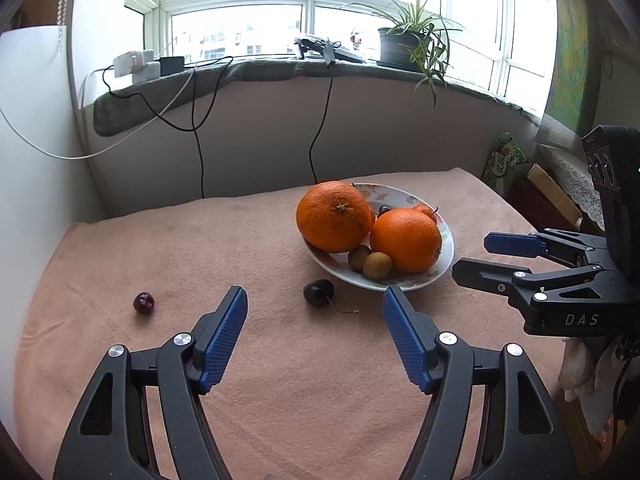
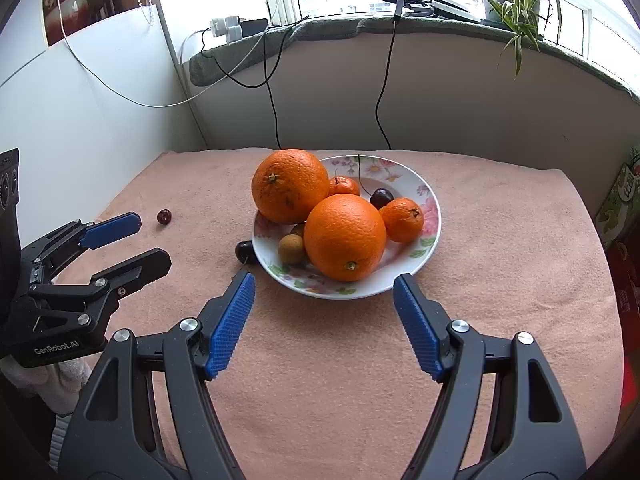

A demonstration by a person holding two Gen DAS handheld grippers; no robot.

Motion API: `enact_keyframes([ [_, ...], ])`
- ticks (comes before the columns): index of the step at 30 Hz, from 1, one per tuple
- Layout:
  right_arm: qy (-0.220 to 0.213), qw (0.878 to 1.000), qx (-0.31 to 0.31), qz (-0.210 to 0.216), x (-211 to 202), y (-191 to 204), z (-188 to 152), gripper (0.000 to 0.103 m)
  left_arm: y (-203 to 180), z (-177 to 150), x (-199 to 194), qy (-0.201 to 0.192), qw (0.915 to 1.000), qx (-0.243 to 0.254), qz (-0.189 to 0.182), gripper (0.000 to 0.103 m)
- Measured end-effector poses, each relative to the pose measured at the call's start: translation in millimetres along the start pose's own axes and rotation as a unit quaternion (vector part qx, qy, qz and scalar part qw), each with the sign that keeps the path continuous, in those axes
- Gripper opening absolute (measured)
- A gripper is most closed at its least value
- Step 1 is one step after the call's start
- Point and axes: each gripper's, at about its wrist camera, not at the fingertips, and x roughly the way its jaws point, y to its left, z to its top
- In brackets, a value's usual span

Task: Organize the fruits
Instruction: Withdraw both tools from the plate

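Note:
A floral plate (image 1: 442,268) (image 2: 404,280) on the pink cloth holds two big oranges (image 1: 334,216) (image 2: 345,237), two small mandarins (image 2: 402,219), two brown kiwi-like fruits (image 1: 377,265) (image 2: 291,249) and a dark cherry (image 2: 381,198). One dark cherry (image 1: 318,292) (image 2: 245,251) lies on the cloth just left of the plate. Another cherry (image 1: 144,303) (image 2: 163,216) lies farther left. My left gripper (image 1: 315,300) (image 2: 150,240) is open and empty, just short of the near cherry. My right gripper (image 2: 324,280) (image 1: 474,254) is open and empty at the plate's near rim.
The pink cloth (image 1: 280,360) covers the table up to a wall. Black and white cables (image 1: 198,136) hang from the windowsill. A potted plant (image 1: 404,40) stands on the sill. Boxes and a bag (image 1: 502,160) sit off the table's right edge.

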Motion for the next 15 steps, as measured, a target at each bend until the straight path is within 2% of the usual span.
enact_keyframes([
  [8,-0.009,1.000,-0.017,0.010,-4,30,-12,0.074,25,-15,-9,0.001,0.9997,-0.018,0.015,0.070],
  [15,0.001,0.999,-0.022,0.040,6,57,-19,0.074,62,-32,-13,0.011,0.9983,-0.045,0.035,0.070],
])
